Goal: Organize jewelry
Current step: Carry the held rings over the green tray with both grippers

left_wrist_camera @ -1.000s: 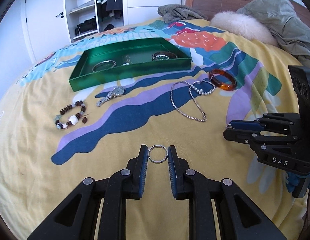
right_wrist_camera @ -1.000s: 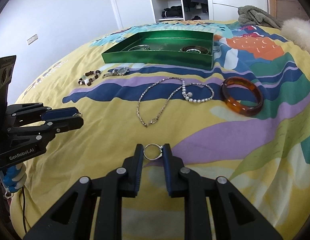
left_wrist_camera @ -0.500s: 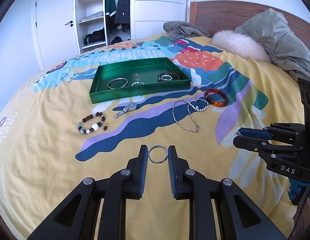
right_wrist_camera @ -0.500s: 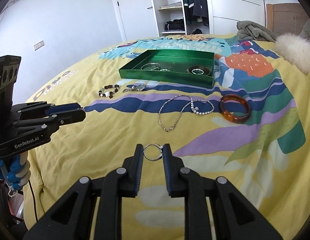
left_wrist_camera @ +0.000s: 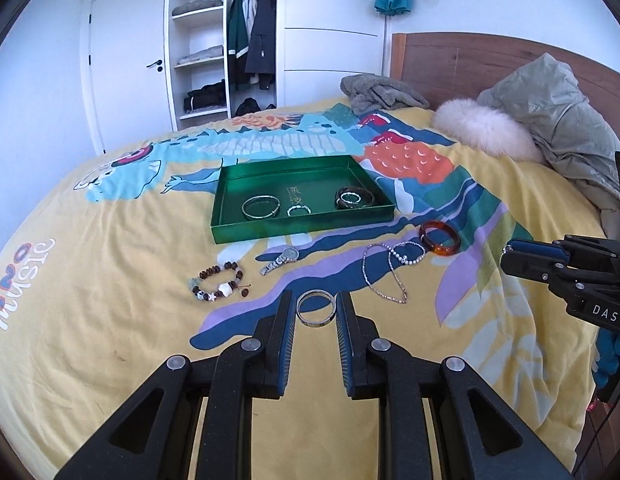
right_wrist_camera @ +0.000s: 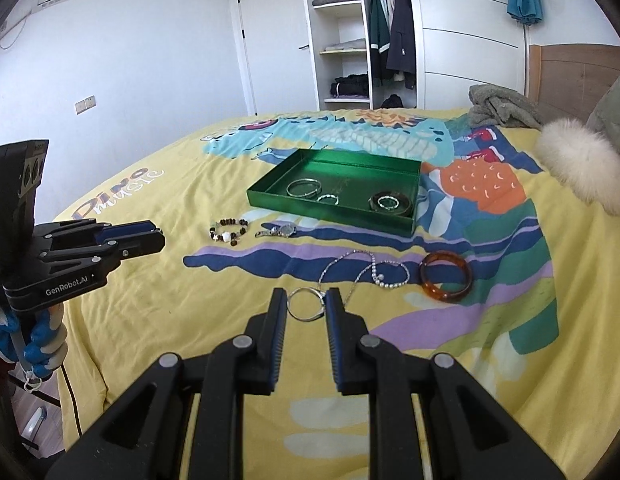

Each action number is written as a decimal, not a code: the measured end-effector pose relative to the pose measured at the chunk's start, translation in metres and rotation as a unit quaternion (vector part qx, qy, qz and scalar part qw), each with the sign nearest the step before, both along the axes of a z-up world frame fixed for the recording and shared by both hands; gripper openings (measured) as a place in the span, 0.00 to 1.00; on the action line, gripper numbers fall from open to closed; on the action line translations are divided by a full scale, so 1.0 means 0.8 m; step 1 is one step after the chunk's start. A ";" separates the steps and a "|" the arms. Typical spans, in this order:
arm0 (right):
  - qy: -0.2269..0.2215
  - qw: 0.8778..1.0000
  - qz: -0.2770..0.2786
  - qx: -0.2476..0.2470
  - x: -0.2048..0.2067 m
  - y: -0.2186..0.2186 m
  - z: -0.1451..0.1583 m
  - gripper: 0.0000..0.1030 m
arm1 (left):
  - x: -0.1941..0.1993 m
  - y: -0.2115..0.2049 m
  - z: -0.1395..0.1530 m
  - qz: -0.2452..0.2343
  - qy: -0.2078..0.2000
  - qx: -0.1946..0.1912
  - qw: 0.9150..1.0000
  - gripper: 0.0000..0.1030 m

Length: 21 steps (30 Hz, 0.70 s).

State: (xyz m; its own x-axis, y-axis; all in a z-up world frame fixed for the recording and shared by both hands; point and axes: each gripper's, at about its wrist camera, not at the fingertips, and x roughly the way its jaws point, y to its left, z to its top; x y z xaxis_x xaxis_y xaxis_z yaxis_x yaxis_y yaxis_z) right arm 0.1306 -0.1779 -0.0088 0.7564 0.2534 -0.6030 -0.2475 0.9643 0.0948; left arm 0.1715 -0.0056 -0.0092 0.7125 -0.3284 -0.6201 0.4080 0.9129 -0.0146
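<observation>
Both grippers hang above the near part of a bed with a yellow cartoon cover, each pinching a ring. The left gripper has its jaws drawn in narrow, the pads pressing either side of a plain silver band held flat between the tips. The right gripper is likewise nearly closed, clamped on a thin ring with a small setting on its right side. Both rings are off the cover, up in the air.

Farther out on the bed lies a shallow green tray. In it I see a silver bangle at the left, a small beaded loop in the middle, and a dark bangle at the right with a pale little bracelet lying on it.

Loose on the cover, nearer than the tray: a beaded bracelet at the left, a watch just right of it, close to the tray's near wall, then a thin chain tangled with a string of pearls, and an amber bangle at the far right, just beside the pearls.

At the head of the bed sit a grey towel, a white fur cushion and a crumpled grey-green jacket. An open wardrobe stands against the far wall.
</observation>
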 end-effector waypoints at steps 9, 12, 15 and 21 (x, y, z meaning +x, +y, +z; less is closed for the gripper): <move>-0.017 1.000 -0.006 -0.007 0.049 -0.004 0.034 0.18 | 0.052 0.005 0.021 0.013 -0.008 -0.010 1.000 0.19; -0.021 1.000 -0.004 -0.008 0.075 -0.003 0.041 0.18 | 0.079 0.004 0.024 0.018 -0.008 -0.013 1.000 0.19; -0.024 1.000 -0.004 -0.007 0.103 -0.002 0.046 0.18 | 0.112 0.004 0.027 0.026 -0.006 -0.016 1.000 0.19; -0.028 1.000 -0.012 -0.003 0.185 -0.001 0.055 0.18 | 0.197 0.003 0.032 0.044 -0.002 -0.007 0.999 0.19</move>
State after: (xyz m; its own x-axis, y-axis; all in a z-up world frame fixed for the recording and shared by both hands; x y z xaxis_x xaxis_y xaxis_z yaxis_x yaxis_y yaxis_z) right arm 0.2786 -0.1785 0.0353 0.7949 0.2323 -0.5606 -0.2299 0.9702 0.0760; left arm 0.3291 -0.0030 0.0163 0.7417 -0.2732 -0.6126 0.3271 0.9446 -0.0253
